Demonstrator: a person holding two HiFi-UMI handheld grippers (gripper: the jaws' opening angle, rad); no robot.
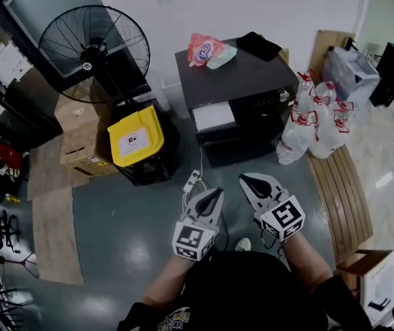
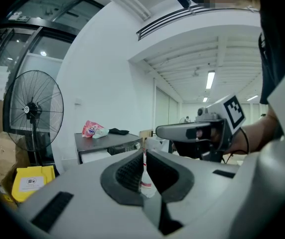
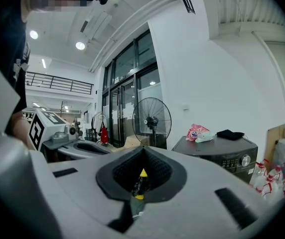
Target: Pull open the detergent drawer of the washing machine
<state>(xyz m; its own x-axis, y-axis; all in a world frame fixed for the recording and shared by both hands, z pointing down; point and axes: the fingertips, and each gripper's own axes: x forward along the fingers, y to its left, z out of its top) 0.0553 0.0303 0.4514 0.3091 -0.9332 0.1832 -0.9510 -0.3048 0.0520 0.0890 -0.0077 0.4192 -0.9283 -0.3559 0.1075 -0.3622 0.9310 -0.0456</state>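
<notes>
With the left hand-held gripper (image 1: 216, 193) and right hand-held gripper (image 1: 246, 181) both closed and empty, either may skid off the white detergent drawer (image 1: 213, 116) at twelve o'clock.

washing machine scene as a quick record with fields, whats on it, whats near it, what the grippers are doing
washing machine: dark, by the white wall
on top: pink bag, black cloth
beside it: fan, yellow-lidded bin
left gripper: shut, empty, short of the machine
right gripper: shut, empty, short of the machine
</notes>
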